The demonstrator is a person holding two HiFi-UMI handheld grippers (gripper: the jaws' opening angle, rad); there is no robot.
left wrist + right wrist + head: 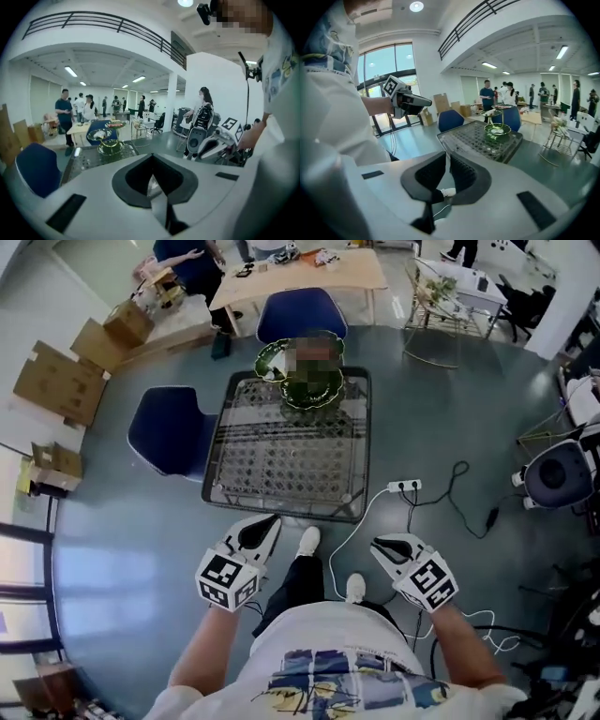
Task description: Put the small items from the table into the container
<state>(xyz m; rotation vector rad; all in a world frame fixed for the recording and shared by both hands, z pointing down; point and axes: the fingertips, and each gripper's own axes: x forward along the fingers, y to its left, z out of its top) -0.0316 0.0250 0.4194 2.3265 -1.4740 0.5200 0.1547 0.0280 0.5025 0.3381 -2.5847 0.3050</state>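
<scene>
A glass table [281, 460] with a dotted top stands in front of me. At its far end sits a green two-tier glass dish [302, 382], also seen in the left gripper view [110, 146] and the right gripper view [497, 130]. I cannot make out any small items on the table top. My left gripper [258, 531] [151, 180] is held short of the table's near edge, jaws shut on nothing. My right gripper [384, 545] [446, 171] is at the same level on the other side, with a narrow gap between its jaws and nothing in it.
Two blue chairs [172, 432] [302, 313] stand at the table's left and far sides. A white power strip [405, 486] with cables lies on the floor to the right. Cardboard boxes [61, 381], a wooden table [300, 273] and several people are farther off.
</scene>
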